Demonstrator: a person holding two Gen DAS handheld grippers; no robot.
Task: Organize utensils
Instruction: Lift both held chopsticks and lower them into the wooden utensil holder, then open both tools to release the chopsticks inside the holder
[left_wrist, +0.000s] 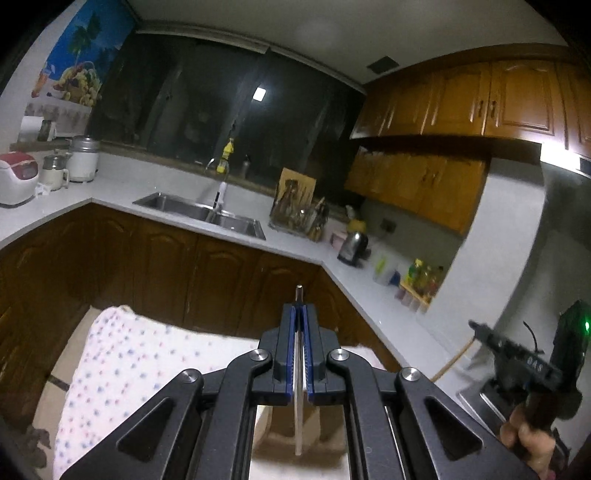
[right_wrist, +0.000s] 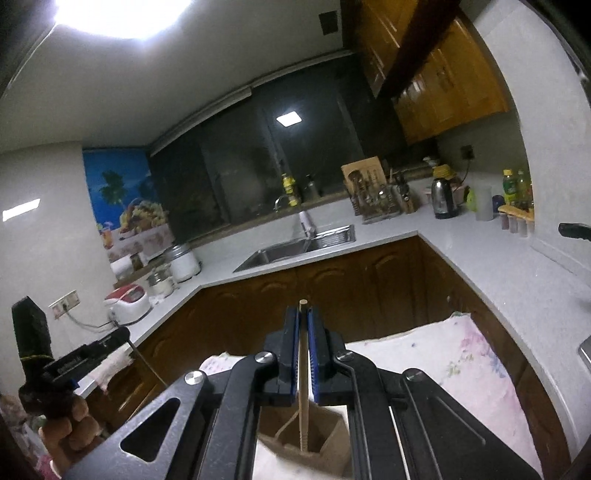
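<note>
A metal chopstick (left_wrist: 300, 369) is clamped upright between the closed jaws of the left gripper (left_wrist: 300, 314), its tip poking above them. The right gripper (right_wrist: 303, 317) is clamped likewise on a wooden chopstick (right_wrist: 303, 369), whose lower end hangs over a brown paper bag (right_wrist: 328, 439) on a floral cloth (right_wrist: 443, 354).

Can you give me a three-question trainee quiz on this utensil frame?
1. What does the left tool grip?
2. True or false: the right tool grips a pale wooden chopstick.
3. Below the right tool stands: A) brown paper bag B) glass jar C) steel pot.

Key: 1. a thin silver metal chopstick; 2. true; 3. A.
</note>
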